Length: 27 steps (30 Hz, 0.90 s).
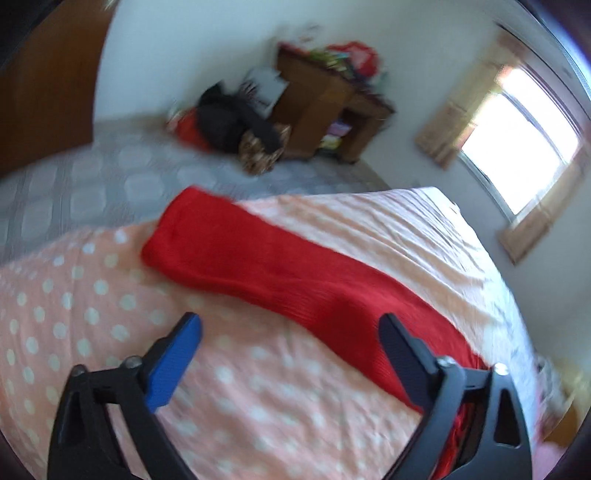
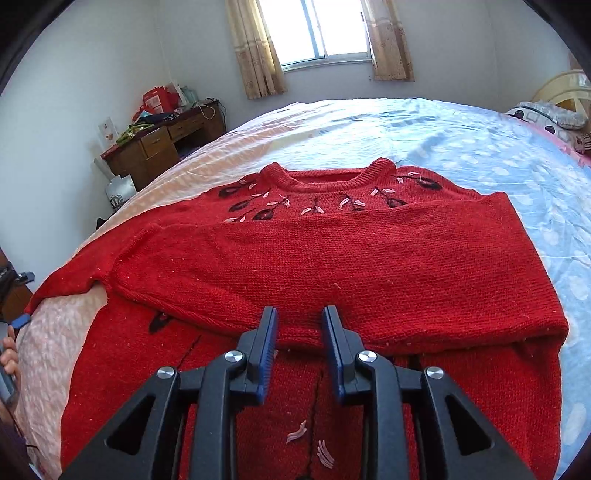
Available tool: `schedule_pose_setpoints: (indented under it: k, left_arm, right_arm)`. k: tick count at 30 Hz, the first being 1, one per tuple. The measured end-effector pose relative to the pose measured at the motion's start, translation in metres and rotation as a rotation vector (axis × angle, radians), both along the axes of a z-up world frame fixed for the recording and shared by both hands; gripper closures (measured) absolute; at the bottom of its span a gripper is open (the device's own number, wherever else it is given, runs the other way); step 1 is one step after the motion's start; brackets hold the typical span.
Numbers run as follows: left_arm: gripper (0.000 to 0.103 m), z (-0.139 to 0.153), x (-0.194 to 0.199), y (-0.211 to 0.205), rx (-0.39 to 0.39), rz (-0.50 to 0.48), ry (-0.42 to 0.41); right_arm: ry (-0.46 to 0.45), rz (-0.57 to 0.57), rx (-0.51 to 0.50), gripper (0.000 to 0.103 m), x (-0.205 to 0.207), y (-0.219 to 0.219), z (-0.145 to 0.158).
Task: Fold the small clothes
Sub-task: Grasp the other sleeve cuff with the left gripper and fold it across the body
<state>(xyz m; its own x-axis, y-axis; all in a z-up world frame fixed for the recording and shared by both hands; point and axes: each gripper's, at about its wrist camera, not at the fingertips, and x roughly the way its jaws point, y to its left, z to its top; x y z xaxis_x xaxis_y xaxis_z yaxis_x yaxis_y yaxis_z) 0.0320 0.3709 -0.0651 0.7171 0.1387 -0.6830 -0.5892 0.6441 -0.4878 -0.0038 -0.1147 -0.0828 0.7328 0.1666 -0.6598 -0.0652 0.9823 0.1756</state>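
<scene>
A red knitted sweater [image 2: 332, 258] with dark flower embroidery lies flat on the bed, neck away from me. Its right sleeve [image 2: 295, 273] is folded across the chest. Its left sleeve [image 1: 266, 266] stretches out over the pink polka-dot sheet [image 1: 92, 295] in the blurred left wrist view. My left gripper [image 1: 291, 328] is open wide and empty, hovering near that sleeve. My right gripper [image 2: 299, 321] hovers over the sweater's lower body, with its jaws apart by a narrow gap and nothing between them.
The bed's far half has a light blue sheet [image 2: 461, 147] with a pillow [image 2: 546, 114] at the right. A wooden desk [image 2: 162, 144] with clutter stands by the left wall, under a curtained window [image 2: 321, 33]. Bags [image 1: 236, 129] lie on the tiled floor.
</scene>
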Motion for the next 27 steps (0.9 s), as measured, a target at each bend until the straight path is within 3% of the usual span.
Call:
schedule_pose_setpoints:
  k: [4, 8, 11, 12, 13, 14, 15, 17, 20, 23, 27]
  left_arm:
    - [0.009, -0.001, 0.010, 0.008, 0.043, 0.042, 0.014]
    - [0.010, -0.009, 0.022, 0.018, -0.009, 0.082, -0.021]
    - [0.024, -0.009, 0.027, 0.017, -0.021, 0.073, -0.029]
    - [0.037, -0.010, 0.031, 0.018, -0.027, 0.069, -0.034]
    - [0.059, -0.011, 0.030, 0.019, -0.033, 0.065, -0.036]
    - [0.073, -0.013, 0.032, 0.021, -0.049, 0.059, -0.036]
    - [0.094, -0.018, 0.035, 0.024, -0.075, 0.055, -0.032]
    - [0.095, -0.023, 0.034, 0.026, -0.098, 0.062, -0.047]
    - [0.098, -0.017, 0.035, 0.022, -0.047, 0.055, -0.038]
    - [0.098, 0.000, 0.039, 0.004, 0.042, 0.007, -0.055]
    - [0.098, 0.045, 0.044, -0.049, 0.205, -0.112, -0.143]
  right_arm:
    - [-0.001, 0.006, 0.013, 0.074, 0.000, -0.001, 0.000]
    - [-0.003, 0.008, 0.013, 0.073, 0.001, -0.001, -0.001]
    - [-0.004, 0.008, 0.015, 0.073, 0.001, -0.001, -0.001]
    - [-0.003, 0.009, 0.016, 0.073, 0.001, -0.001, -0.001]
    - [-0.003, 0.009, 0.016, 0.073, 0.001, -0.001, -0.001]
    - [-0.003, 0.009, 0.020, 0.073, 0.000, -0.002, 0.000]
    - [-0.004, 0.009, 0.026, 0.073, 0.000, -0.002, -0.001]
    - [-0.005, 0.010, 0.035, 0.073, 0.000, -0.002, 0.000]
    - [-0.007, 0.011, 0.047, 0.073, 0.000, -0.004, -0.001]
    - [-0.011, 0.012, 0.064, 0.072, 0.001, -0.006, -0.002]
    - [-0.015, 0.013, 0.083, 0.072, 0.001, -0.008, -0.002]
